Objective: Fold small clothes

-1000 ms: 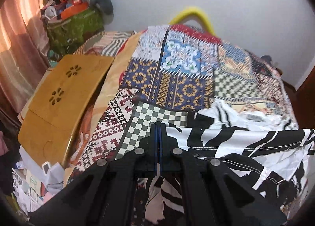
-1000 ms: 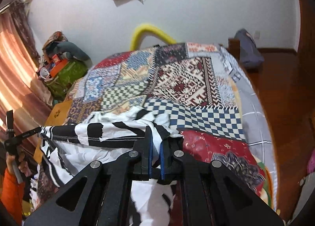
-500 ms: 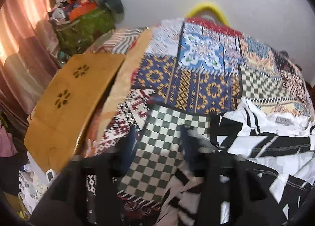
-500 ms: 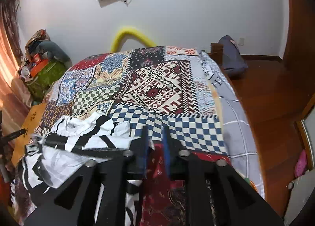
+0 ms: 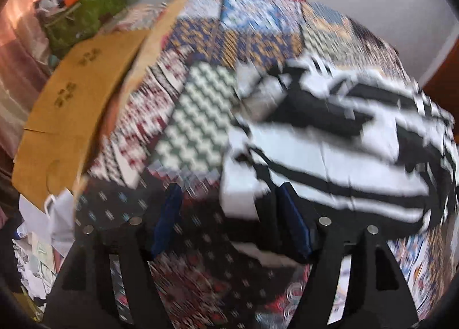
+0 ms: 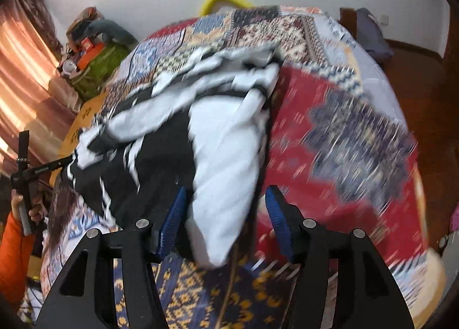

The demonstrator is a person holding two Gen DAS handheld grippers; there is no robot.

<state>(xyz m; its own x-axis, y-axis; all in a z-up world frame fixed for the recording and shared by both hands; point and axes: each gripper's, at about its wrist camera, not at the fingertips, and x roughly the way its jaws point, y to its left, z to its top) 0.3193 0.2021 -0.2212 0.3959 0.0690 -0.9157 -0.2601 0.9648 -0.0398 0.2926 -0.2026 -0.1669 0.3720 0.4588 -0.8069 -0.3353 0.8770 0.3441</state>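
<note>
Garment [image 5: 330, 142], black & white, was seen bunched on the quilt [image 5: 200, 116], both views blurred. L gripper [image 5: 229, 214] jaws were opening, wide apart; a white corner lay btwn them, not pinched. R gripper [image 6: 223, 211] jaws were opening too, a white fold btwn the pads [image 6: 172, 220], unpressed.

Pretty blurry here. The left gripper [image 5: 229, 223] jaws are opening, with the zebra-print garment [image 5: 344, 142] at 2 o'clock on the patchwork bedspread [image 5: 198, 116].
</note>
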